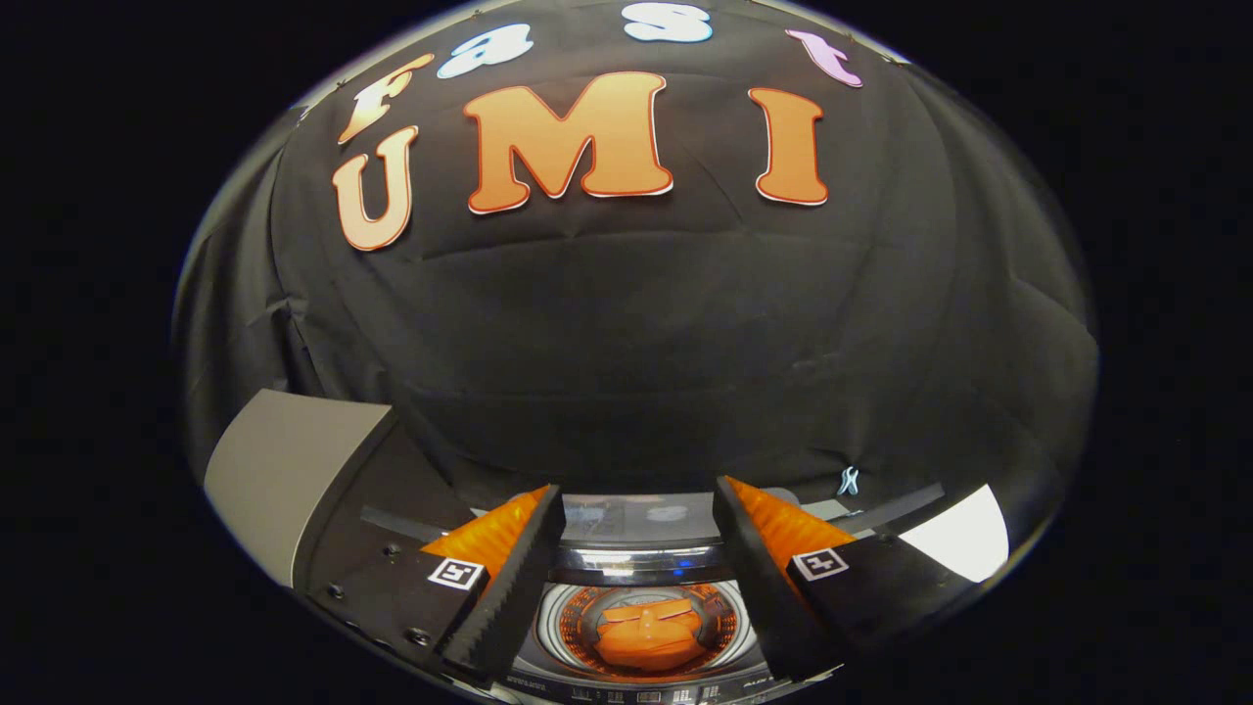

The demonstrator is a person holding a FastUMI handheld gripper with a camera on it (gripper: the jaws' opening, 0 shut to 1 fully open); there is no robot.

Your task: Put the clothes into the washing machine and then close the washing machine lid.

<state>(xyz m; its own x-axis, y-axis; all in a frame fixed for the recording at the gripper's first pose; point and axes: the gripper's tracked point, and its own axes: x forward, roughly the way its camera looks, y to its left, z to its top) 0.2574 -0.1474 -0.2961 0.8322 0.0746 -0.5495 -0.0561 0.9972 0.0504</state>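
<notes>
We see the gripper (638, 548) held above the washing machine (641, 676), its fingers (509, 587) spread wide apart and pinching nothing. Between and below them lies the round drum opening (563, 617), and in the middle of the drum sits an orange bundle, the clothes (648, 634), resting on the drum floor and apart from both fingers. Beyond the opening, at the machine's back edge, a pale glossy panel (636, 517) rises; we take it for the raised lid, though we cannot tell its hinge or edge clearly.

Our judgement: the loading step looks done, and the step in hand is closing the lid. The next move calls for reaching past the drum to the lid's free edge, then hooking or pushing it forward and down until it seats over the opening. Fingers should clear the rim as it drops.
</notes>
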